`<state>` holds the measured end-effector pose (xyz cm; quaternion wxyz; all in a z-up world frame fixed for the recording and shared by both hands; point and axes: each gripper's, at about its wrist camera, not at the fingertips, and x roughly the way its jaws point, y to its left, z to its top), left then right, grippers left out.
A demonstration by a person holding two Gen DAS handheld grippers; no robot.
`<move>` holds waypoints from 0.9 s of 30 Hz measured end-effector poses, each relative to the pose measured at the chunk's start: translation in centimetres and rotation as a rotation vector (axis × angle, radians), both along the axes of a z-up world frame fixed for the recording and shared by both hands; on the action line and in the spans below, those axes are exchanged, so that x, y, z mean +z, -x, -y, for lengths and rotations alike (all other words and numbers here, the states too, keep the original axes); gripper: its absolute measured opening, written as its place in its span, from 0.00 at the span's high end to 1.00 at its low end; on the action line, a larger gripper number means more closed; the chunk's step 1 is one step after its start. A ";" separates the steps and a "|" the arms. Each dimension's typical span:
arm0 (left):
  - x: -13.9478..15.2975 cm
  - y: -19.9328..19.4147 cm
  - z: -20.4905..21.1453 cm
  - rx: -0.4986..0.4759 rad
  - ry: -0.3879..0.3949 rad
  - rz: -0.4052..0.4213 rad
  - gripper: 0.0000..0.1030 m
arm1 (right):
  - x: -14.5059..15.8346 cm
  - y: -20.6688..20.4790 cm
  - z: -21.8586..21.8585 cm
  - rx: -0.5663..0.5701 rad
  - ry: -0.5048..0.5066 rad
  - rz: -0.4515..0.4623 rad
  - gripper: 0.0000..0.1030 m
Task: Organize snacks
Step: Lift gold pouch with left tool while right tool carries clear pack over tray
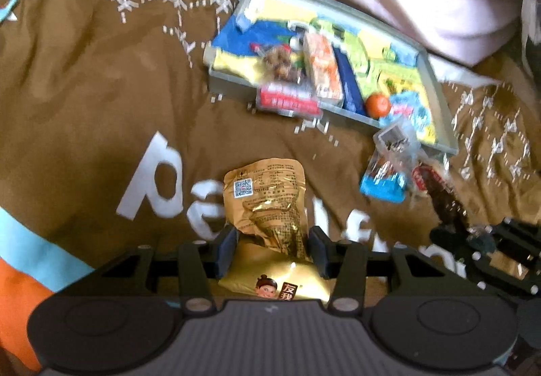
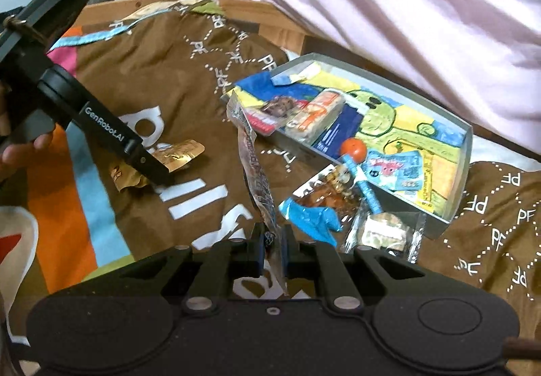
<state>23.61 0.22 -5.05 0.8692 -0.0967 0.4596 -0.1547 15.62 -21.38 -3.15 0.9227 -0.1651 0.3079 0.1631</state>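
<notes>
Partway done. The grey shallow tray with a cartoon liner [image 2: 463,153] already holds an orange-white bar pack [image 2: 316,117], a small orange ball [image 2: 353,149] and a light-blue sachet [image 2: 394,169]. Left tongs [image 1: 272,249] stand apart around a crumpled gold foil snack pouch [image 1: 267,203] on the brown printed bedspread [image 1: 84,88]. Right tongs [image 2: 273,249] are clamped on a long clear-wrapped snack stick [image 2: 257,180]. At 3 o'clock of them, a clear-and-blue snack bag [image 2: 321,203] and a clear-wrapped pale snack [image 2: 385,230] lie outside the tray.
</notes>
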 end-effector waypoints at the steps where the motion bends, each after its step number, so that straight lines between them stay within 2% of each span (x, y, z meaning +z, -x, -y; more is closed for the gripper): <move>1: 0.3 0.1 0.0 0.005 0.011 0.018 0.51 | 0.1 0.0 0.0 -0.003 -0.006 0.010 0.91; 5: 1.4 0.2 0.0 0.031 0.037 0.077 0.50 | 0.7 -0.3 0.2 -0.024 -0.032 0.049 0.91; 18: 6.3 -0.2 2.6 0.088 0.008 0.339 0.50 | 2.9 -1.8 1.7 -0.108 -0.149 0.161 0.90; 21: 7.2 -0.8 3.3 0.076 0.035 0.366 0.50 | 3.1 -2.1 2.2 -0.120 -0.163 0.172 0.90; 27: 8.0 -3.1 5.8 0.057 0.023 0.398 0.50 | 3.2 -3.6 3.7 -0.156 -0.171 0.203 0.90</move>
